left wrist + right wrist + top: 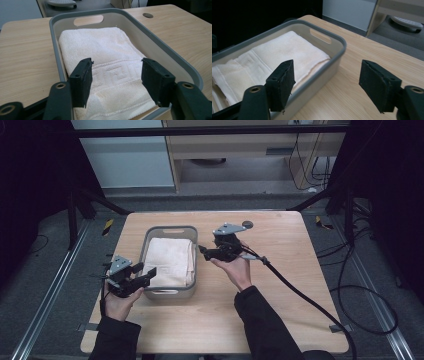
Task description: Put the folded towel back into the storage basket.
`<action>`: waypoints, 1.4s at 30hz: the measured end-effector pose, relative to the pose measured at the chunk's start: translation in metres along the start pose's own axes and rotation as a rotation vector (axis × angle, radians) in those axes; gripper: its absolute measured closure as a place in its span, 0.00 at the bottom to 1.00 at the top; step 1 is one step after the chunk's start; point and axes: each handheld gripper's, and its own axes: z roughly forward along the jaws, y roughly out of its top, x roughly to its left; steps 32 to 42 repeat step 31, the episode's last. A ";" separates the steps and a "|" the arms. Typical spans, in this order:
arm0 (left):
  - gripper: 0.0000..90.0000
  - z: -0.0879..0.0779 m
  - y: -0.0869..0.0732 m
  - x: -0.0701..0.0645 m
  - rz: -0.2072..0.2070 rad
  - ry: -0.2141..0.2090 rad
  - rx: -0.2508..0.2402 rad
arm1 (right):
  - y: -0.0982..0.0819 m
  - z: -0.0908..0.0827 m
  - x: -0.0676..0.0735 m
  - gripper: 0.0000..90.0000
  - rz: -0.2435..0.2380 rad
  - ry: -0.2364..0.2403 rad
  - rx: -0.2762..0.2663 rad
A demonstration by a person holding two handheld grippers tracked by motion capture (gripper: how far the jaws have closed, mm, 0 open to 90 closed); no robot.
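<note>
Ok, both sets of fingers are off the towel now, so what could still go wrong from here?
1. The folded cream terry towel lies in the grey plastic basket, its edge riding up the right wall; brushing it could undo the fold.
2. The left gripper, open, hangs over the basket's near rim; a dip could catch it and shove the basket.
3. The right gripper, open, sits close beside the basket's right wall and could knock it sideways.
</note>
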 end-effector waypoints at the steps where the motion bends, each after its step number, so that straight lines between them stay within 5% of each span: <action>1: 0.43 -0.001 -0.001 0.000 0.002 0.001 -0.004 | -0.003 -0.005 -0.003 0.27 0.001 -0.005 -0.007; 13: 0.31 -0.008 -0.016 -0.007 0.057 -0.005 -0.013 | -0.053 -0.072 -0.033 0.18 0.045 -0.044 -0.021; 25: 0.25 -0.021 -0.030 -0.010 0.104 -0.003 -0.036 | -0.112 -0.121 -0.065 0.14 0.115 -0.097 -0.022; 31: 0.22 -0.029 -0.043 -0.005 0.112 0.013 -0.032 | -0.144 -0.138 -0.077 0.12 0.123 -0.136 0.003; 42: 0.22 -0.029 -0.043 -0.005 0.112 0.013 -0.032 | -0.144 -0.138 -0.077 0.12 0.123 -0.136 0.003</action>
